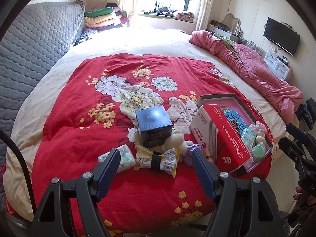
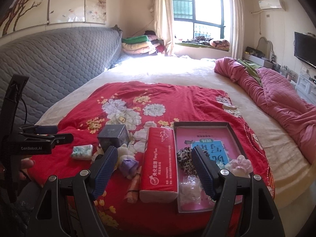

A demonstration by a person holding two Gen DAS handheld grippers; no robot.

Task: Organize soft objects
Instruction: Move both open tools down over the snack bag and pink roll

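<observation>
On the red floral blanket (image 1: 98, 90) lie a small tissue pack (image 1: 126, 156), a yellow packet bound with a black band (image 1: 156, 159), a cream plush toy (image 1: 175, 140) and a purple soft item (image 2: 129, 165). A shallow box (image 2: 231, 126) holds a leopard scrunchie (image 2: 184, 161), pink soft items (image 2: 242, 164) and a clear bag (image 2: 190, 189). A red tissue pack (image 2: 160, 162) leans on the box's left wall. My left gripper (image 1: 156, 163) is open, just short of the yellow packet. My right gripper (image 2: 154, 159) is open above the red tissue pack, empty.
A dark blue cube box (image 1: 153, 125) stands behind the plush toy. A pink quilt (image 1: 256, 67) is bunched at the bed's right side. A grey quilted headboard (image 1: 35, 45) runs along the left. A TV (image 1: 282, 35) and white cabinet stand at right.
</observation>
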